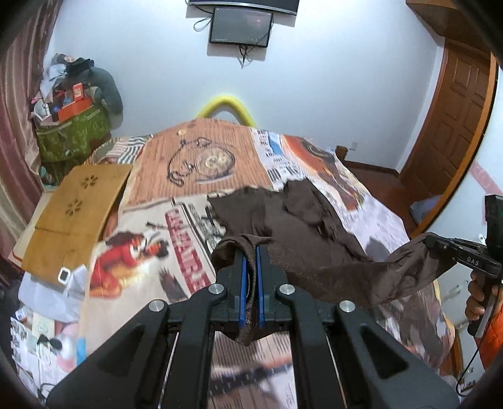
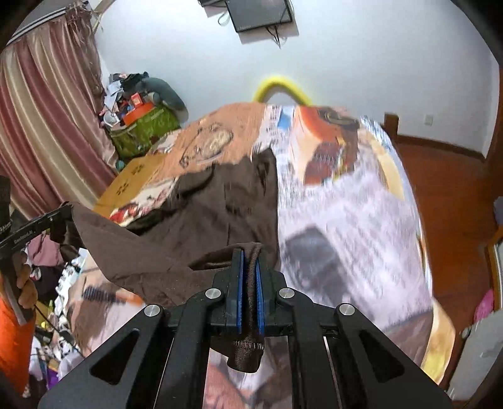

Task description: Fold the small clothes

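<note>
A dark brown garment point(image 1: 301, 226) hangs stretched between both grippers above a bed, its far part still resting on the printed bedspread point(image 1: 188, 163). My left gripper point(image 1: 250, 251) is shut on one near corner of the cloth, which bunches between the blue pads point(image 1: 242, 283). My right gripper point(image 2: 250, 254) is shut on the other near corner, a hem drooping below the pads point(image 2: 260, 292). In the left wrist view the right gripper point(image 1: 430, 243) shows at the right edge with a hand point(image 1: 478, 295) on its handle. In the right wrist view the left gripper point(image 2: 64, 214) pinches the brown garment point(image 2: 220, 201).
A tan folding board point(image 1: 75, 214) lies on the bed's left side. A green bag heaped with clutter point(image 1: 72, 126) stands by the curtain point(image 2: 41, 126). A yellow foam arch point(image 1: 224, 105) sits at the bed's far end. A wooden door point(image 1: 456, 126) is at right; a screen point(image 1: 240, 26) hangs on the wall.
</note>
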A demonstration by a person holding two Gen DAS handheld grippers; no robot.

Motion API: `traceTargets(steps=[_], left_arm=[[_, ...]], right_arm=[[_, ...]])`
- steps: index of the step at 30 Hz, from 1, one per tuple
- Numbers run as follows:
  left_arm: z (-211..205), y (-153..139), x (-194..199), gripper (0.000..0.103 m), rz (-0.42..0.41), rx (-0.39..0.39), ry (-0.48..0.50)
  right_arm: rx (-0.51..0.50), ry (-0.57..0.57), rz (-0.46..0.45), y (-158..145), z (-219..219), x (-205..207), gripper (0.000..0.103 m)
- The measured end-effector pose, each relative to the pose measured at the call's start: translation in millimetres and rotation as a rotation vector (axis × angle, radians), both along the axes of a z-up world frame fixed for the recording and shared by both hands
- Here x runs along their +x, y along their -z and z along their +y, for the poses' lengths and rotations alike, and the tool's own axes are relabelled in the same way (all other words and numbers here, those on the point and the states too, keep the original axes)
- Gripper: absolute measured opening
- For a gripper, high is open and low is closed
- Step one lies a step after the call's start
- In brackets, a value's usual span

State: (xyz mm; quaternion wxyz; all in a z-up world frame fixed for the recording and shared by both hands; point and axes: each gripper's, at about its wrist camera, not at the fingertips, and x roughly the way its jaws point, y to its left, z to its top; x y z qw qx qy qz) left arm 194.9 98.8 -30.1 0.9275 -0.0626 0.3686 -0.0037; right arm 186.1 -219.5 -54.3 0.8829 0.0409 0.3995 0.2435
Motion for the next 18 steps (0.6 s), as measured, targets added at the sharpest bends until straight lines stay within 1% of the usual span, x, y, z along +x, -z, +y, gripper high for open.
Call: traceTargets(steps=[5, 10, 18], left_arm=[[11, -2, 40, 0.005, 0.0, 0.013, -0.016], [20, 6, 80, 0.005, 0.019, 0.024, -0.026], [48, 38, 147, 0.005, 0.078, -0.054, -0.052]], right_arm=[[-0.006, 0.007, -0.033, -7, 6, 28, 0.006], [-0.012, 0.022, -0.038, -9, 15, 61, 0.006], [-0.015, 0.041, -0.031, 2, 32, 124, 0.006]])
